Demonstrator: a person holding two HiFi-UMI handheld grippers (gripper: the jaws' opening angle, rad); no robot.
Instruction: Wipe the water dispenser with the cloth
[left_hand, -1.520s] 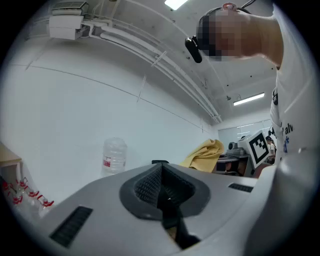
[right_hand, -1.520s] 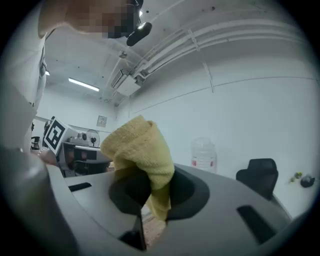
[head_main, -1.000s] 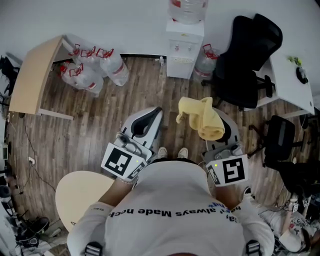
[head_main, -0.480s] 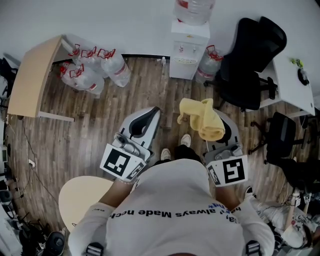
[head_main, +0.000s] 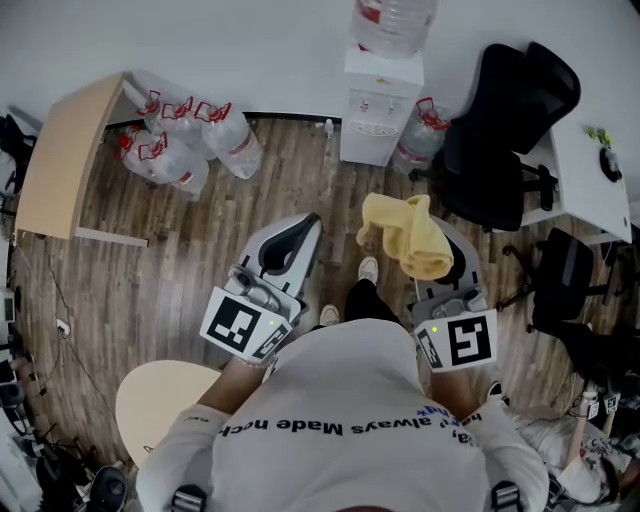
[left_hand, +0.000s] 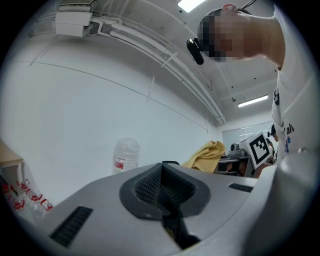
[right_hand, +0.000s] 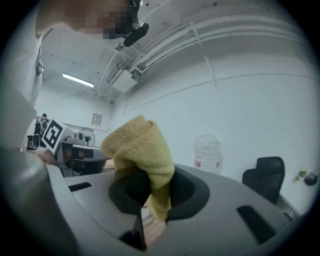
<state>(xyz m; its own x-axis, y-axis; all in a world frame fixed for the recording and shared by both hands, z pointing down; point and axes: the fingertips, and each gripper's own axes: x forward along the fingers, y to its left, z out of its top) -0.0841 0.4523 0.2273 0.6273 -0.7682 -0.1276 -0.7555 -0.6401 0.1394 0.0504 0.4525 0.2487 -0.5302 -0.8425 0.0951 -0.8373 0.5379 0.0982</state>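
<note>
So the person has taken a step forward since a second ago. One foot is out ahead now, and the water dispenser (head_main: 382, 105) has slid a bit closer and to the right in the head view. Both grippers are carried in front of the body pretty much as before.

The right gripper (right_hand: 155, 207) is clamped on the yellow cloth (head_main: 410, 235). One end is pinched between the jaws and the rest is bunched up and flopping over the top. The left gripper (left_hand: 162, 192) has its jaws pressed together with nothing in them, just along for the ride.

The dispenser stands against the wall with its big bottle (head_main: 393, 25) on top and an office chair (head_main: 505, 120) just beside it on the right. It's well apart from the cloth, with bare wooden floor (head_main: 200, 250) between them.

My read: this is only the walk-up and no wiping has started. The cloth looks properly held, so it's mostly a matter of closing the gap. The dangling part could flop around once it touches.
</note>
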